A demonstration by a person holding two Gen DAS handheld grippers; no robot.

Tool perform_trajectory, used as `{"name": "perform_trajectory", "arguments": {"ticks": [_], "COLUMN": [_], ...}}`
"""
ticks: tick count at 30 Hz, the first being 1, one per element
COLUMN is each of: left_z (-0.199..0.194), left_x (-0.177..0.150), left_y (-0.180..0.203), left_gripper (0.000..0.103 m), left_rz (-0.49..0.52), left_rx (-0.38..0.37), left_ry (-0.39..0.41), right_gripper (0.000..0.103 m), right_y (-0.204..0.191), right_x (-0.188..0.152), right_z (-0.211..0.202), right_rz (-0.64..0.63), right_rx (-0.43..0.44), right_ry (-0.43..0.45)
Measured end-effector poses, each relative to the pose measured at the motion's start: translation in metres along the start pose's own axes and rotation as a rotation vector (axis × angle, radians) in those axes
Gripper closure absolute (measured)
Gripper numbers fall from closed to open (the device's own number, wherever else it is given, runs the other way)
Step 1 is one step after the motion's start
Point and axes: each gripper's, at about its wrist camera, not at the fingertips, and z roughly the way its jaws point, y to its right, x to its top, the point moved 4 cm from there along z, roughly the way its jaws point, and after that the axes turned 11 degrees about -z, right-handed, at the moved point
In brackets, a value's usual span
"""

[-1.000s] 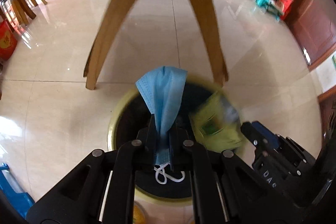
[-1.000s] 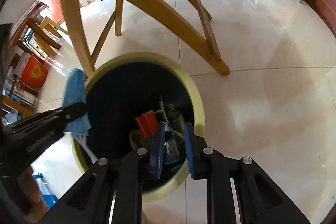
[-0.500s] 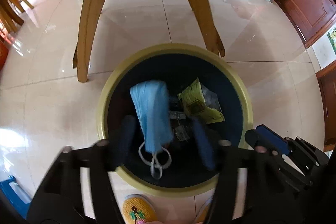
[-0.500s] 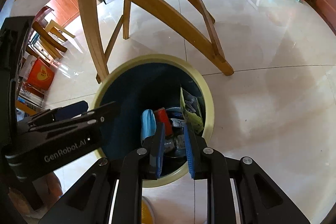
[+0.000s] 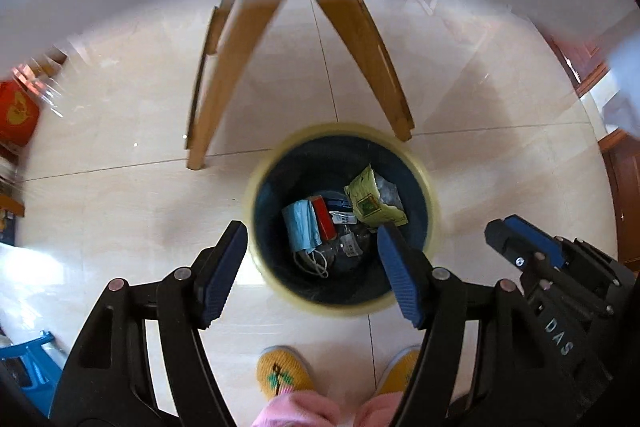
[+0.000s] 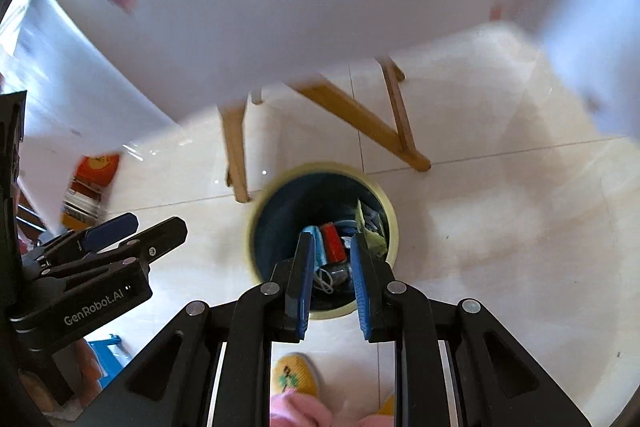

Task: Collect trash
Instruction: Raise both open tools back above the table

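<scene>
The left gripper (image 5: 312, 255) stands wide open and empty above the trash bin (image 5: 434, 211). Inside, the blue mask (image 5: 302, 229) lies at 9 o'clock of the yellow wrapper (image 5: 374, 201). The right gripper (image 6: 330, 263) has a narrow gap and holds nothing.

One trash bin (image 5: 434, 227) on the floor, straight ahead of both claws. Inside the bin, between the tips of the left claw: one blue face mask (image 5: 302, 229), one red packet (image 5: 323, 223), one yellow-green wrapper (image 5: 370, 201), plus some clear plastic, not countable. Two wooden table legs (image 5: 224, 83) beyond the bin. Two yellow slippers (image 5: 282, 375) just behind the claws.
</scene>
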Motion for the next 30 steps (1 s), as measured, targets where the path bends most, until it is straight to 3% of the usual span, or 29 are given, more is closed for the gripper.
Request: {"name": "perform_trajectory", "arguments": {"ticks": [9,18,27,30], "left_z": [-0.145,-0.290,-0.388,-0.408], "left_x": [0.044,0.108,0.157,0.165], "left_y": [0.001,0.005,0.000,-0.006], "left_gripper": [0.038,0.038,0.038,0.038], "left_rz": [0.020,0.079,0.098,0.093], "left_rx": [-0.002,-0.053,-0.097,-0.113], "left_ry": [0.011,0.100,0.224,0.251], "right_gripper": [0.084,0.078,0.076,0.070], "right_y": [-0.038,-0.081,-0.120,-0.127], "right_x": [0.062,0.127,0.164,0.174], "right_z": [-0.136,-0.255,-0.334,-0.352], "right_rz": [-0.018,-0.075,-0.112,-0.122], "right_rx": [-0.023,-0.057,-0.094,-0.117], "right_ry": [0.034,0.167,0.279,0.313]}}
